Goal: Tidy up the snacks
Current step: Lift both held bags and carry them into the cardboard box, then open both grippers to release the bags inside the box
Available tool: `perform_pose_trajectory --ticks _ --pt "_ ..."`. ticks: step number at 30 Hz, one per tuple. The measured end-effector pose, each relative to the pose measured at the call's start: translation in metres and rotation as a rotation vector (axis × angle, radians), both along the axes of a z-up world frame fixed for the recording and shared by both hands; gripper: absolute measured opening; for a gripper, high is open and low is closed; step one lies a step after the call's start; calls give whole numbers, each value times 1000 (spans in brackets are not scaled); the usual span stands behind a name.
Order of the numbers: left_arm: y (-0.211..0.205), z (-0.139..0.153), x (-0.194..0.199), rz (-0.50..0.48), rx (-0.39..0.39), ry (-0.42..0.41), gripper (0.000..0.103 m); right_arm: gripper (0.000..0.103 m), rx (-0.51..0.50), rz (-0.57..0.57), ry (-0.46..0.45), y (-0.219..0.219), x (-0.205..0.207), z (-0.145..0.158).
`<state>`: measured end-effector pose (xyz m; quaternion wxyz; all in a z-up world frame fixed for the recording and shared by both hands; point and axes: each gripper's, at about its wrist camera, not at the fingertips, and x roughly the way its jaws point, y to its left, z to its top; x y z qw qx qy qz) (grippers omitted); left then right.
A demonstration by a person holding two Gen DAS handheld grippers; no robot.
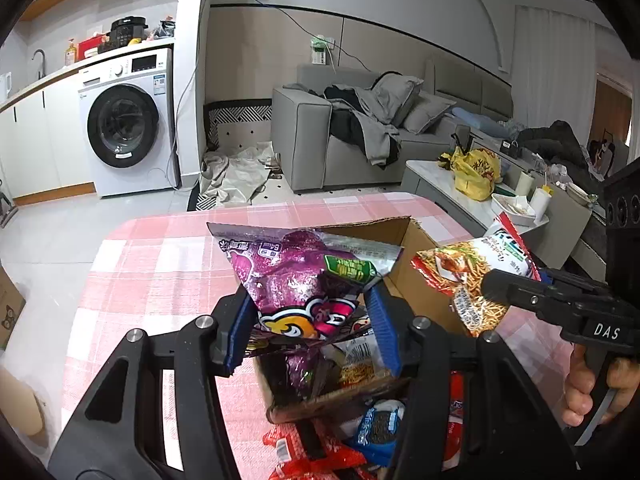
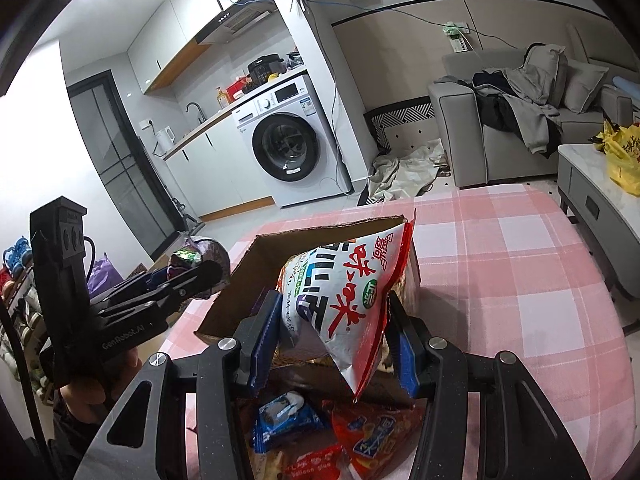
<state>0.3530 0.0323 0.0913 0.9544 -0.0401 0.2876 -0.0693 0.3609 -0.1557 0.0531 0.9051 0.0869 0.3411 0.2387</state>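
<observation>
Left tongs clamp a purple snack bag between their blue pads, above the cardboard box. Right tongs pinch a red-and-white noodle bag over the same box on the pink checked table.

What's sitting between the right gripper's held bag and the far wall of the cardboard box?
Nothing shows there: in the right wrist view the white-and-red snack bag nearly meets the cardboard box wall, hiding any gap.

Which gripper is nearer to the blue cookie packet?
Hard to tell. The left gripper and right gripper, each holding a bag, both hover above the box with the blue cookie packet just below.
</observation>
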Motion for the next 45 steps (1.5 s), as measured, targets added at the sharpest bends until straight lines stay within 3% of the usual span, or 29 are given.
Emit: perform_pose_trajectory --ticks 25,45 --pt "-47 -47 69 -38 104 28 49 50 -95 9 15 21 41 -28" --pt "-41 -77 94 -13 53 93 50 52 -141 25 16 44 61 -34"
